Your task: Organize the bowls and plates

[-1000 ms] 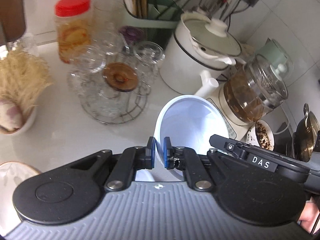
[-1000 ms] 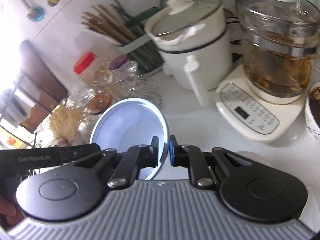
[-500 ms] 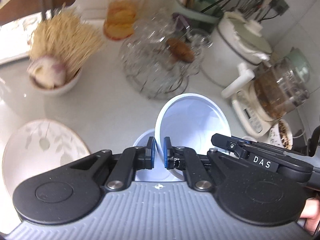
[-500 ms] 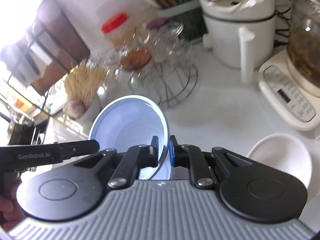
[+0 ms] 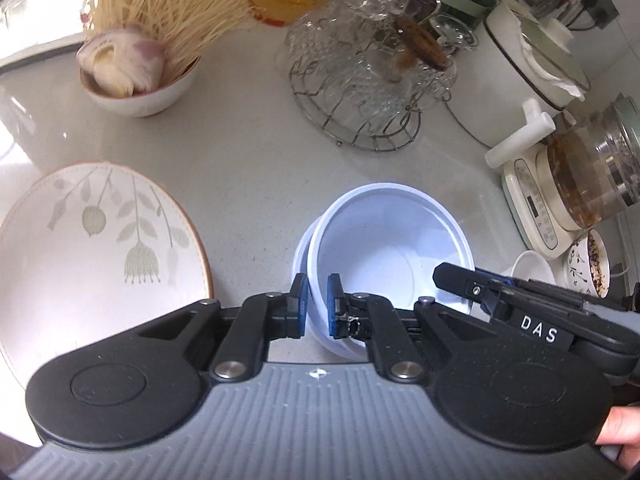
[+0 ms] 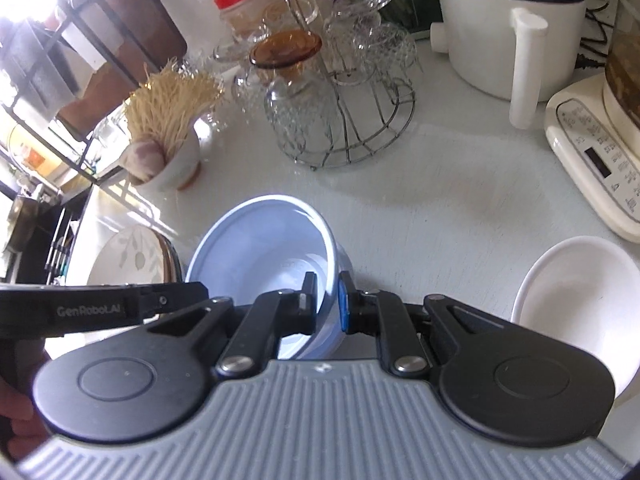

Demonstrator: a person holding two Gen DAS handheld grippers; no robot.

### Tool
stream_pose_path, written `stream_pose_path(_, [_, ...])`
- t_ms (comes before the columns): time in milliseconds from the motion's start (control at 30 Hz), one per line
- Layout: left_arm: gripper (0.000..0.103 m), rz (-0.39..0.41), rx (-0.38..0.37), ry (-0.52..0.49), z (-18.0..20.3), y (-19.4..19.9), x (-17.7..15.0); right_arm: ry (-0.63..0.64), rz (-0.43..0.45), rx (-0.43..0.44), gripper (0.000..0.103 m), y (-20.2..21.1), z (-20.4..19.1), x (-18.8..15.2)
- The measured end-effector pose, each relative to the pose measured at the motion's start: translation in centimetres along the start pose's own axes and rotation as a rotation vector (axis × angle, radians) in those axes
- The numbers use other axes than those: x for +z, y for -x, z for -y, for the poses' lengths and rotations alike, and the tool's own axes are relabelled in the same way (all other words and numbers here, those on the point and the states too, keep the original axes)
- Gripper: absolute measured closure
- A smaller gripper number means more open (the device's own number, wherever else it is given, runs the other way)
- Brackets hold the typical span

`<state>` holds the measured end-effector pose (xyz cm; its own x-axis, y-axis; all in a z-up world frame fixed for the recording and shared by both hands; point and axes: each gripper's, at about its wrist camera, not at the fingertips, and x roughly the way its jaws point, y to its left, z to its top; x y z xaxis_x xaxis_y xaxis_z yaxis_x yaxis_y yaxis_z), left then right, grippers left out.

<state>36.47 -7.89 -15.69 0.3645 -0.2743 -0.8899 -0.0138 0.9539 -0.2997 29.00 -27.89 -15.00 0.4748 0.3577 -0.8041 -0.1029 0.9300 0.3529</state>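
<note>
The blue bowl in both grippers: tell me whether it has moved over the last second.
Yes. The blue bowl has come down toward the counter and away from the white pot, now sitting in a second blue bowl.

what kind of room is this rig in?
Most likely a home kitchen counter: a white electric pot, a wire rack of upturned glasses, a glass kettle on a button base, and a leaf-patterned plate.

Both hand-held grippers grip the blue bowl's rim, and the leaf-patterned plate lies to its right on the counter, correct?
Not quite: the left wrist view shows the leaf-patterned plate to the left of the blue bowl. The left hand-held gripper and right hand-held gripper do grip its rim.
</note>
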Motion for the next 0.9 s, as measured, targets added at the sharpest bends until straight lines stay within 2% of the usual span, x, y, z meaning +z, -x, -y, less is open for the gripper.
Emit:
stream_pose_path(200, [0.092,0.011,0.009,0.034,-0.4,-0.1,0.1,0.031,-0.002,0.004,0.088,-0.4,-0.1,-0.3])
stream_pose_path(233, [0.088,0.009,0.004,0.041,-0.6,0.0,0.1,0.031,0.000,0.002,0.088,-0.3,-0.2,-0.3])
stream_pose_path(267, [0.080,0.012,0.000,0.043,-0.7,0.1,0.0,0.030,0.000,0.000,0.087,-0.3,-0.2,-0.3])
stream_pose_path(333, [0.074,0.018,-0.015,0.026,-0.8,0.4,0.0,0.037,0.006,-0.004,0.087,-0.1,-0.3,-0.2])
stream_pose_path(633, [0.074,0.069,-0.052,-0.041,-0.4,3.1,-0.2,-0.037,0.079,-0.056,0.087,1.9,-0.6,-0.6])
stream_pose_path(900, [0.074,0.140,-0.095,-0.099,0.4,6.9,0.0,-0.058,0.195,-0.072,0.087,6.3,-1.5,-0.7])
